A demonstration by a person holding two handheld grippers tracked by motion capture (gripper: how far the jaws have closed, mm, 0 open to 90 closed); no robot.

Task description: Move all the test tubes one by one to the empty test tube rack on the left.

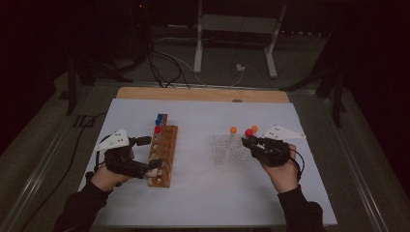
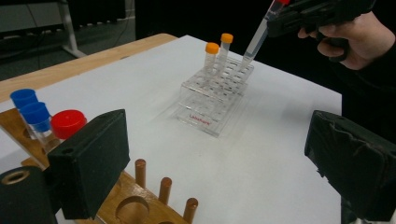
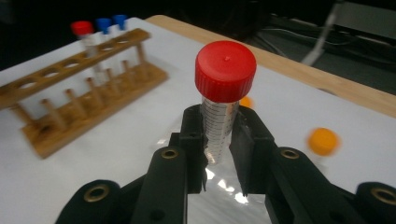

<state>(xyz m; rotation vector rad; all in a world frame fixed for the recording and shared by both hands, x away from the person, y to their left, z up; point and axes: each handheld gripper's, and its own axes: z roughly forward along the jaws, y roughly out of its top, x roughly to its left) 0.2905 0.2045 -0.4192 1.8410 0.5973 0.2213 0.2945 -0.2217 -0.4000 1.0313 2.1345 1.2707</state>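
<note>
Above the clear rack [image 2: 212,100], right claw [image 3: 219,135] grips red-capped tube [image 3: 223,88]; left claw [image 2: 219,163] wide.

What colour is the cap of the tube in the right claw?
Red: the cap shows best in the right gripper view, above the right claw.

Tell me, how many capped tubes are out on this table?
6. Two blue-capped and one red-capped tube in the wooden rack; two orange-capped in the clear rack; one red-capped tube in the right gripper.
</note>
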